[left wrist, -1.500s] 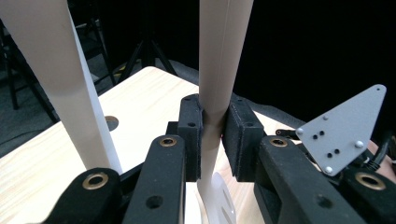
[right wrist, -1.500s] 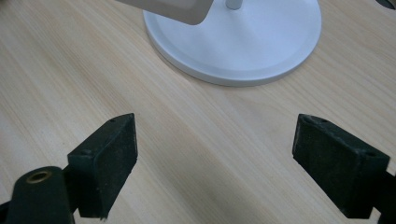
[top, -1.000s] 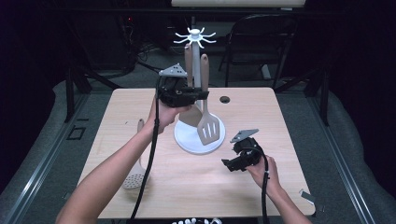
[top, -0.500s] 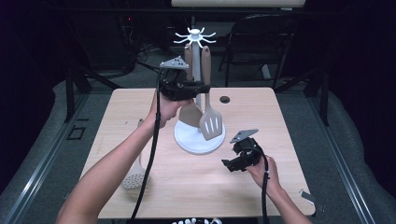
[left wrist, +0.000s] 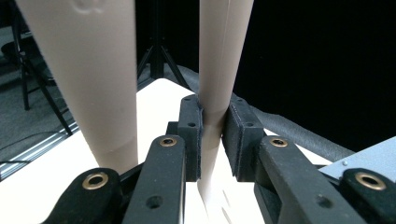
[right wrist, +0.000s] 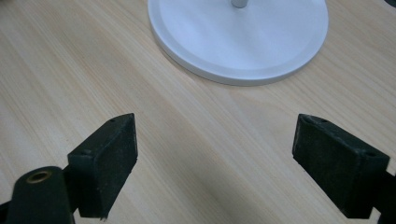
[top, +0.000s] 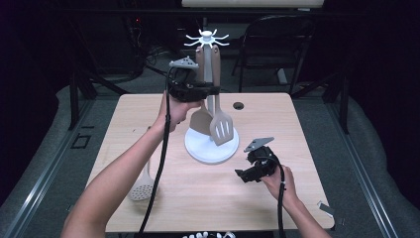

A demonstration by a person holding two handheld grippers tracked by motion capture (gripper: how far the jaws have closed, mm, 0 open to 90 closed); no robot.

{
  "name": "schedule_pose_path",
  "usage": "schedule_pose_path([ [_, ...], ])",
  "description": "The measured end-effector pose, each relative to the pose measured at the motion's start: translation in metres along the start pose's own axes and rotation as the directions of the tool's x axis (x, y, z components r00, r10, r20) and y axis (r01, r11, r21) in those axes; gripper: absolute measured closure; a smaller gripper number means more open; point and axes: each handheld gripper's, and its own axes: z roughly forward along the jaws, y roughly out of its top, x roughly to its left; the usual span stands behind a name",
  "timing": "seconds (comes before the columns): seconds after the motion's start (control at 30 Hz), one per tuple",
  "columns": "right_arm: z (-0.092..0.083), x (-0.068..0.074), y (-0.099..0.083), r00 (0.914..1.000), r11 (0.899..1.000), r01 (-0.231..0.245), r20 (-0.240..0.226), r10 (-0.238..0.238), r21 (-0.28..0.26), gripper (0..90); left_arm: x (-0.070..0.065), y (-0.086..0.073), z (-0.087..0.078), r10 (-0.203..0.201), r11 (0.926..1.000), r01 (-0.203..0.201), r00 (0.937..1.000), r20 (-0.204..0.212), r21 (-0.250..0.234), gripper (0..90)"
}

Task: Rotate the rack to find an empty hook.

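A: Where is the slotted spatula (top: 221,126) right now?

B: Centre of the high view, hanging over the white round base (top: 198,148) of the utensil stand (top: 208,38). The left gripper (top: 210,90) is clenched on its handle, and in the left gripper view the pads (left wrist: 191,135) pinch the beige handle from both sides.

A: Why grip so high up?

B: Probably to steer the handle's top end to or from the hooks at the stand's crown. I can't tell whether it is hooked on at this moment.

A: And the one beside it?

B: A solid spatula (top: 201,119) hangs just left of it, close enough that the blades overlap in the high view. Little room there; any swing might knock it.

A: The right gripper (top: 245,174)?

B: Released, jaws wide apart, low over the wooden table (top: 297,129) at lower right of the base, holding nothing.

A: Anything else?

B: A skimmer (top: 141,187) lies near the table's lower left edge, well apart. The right half is open.
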Motion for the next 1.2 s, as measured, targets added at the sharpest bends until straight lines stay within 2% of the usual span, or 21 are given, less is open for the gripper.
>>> schedule_pose_path([
  [0.1,0.0002,0.0003,0.0000,1.0000,1.000,0.000,-0.004,0.000,0.000,13.5,0.0028,-0.0003,0.0011,-0.012,0.9999,0.012,0.9999,-0.006,0.000,77.6],
  [0.43,0.0004,0.0002,0.0001,1.0000,1.000,0.001,-0.007,-0.001,0.001,13.5,0.0061,-0.0012,0.0040,0.001,0.9999,-0.001,0.9990,-0.044,0.013,77.6],
  [0.87,0.0008,0.0014,0.0005,1.0000,1.000,0.002,-0.008,-0.002,0.000,13.5,0.0056,-0.0006,0.0052,0.011,0.9998,-0.010,0.9990,-0.044,0.016,77.6],
  [1.2,0.0026,0.0005,0.0007,0.9999,1.000,0.004,-0.013,-0.004,0.000,13.5,0.0066,0.0001,0.0070,0.026,0.9995,-0.025,0.9976,-0.063,0.019,77.6],
])
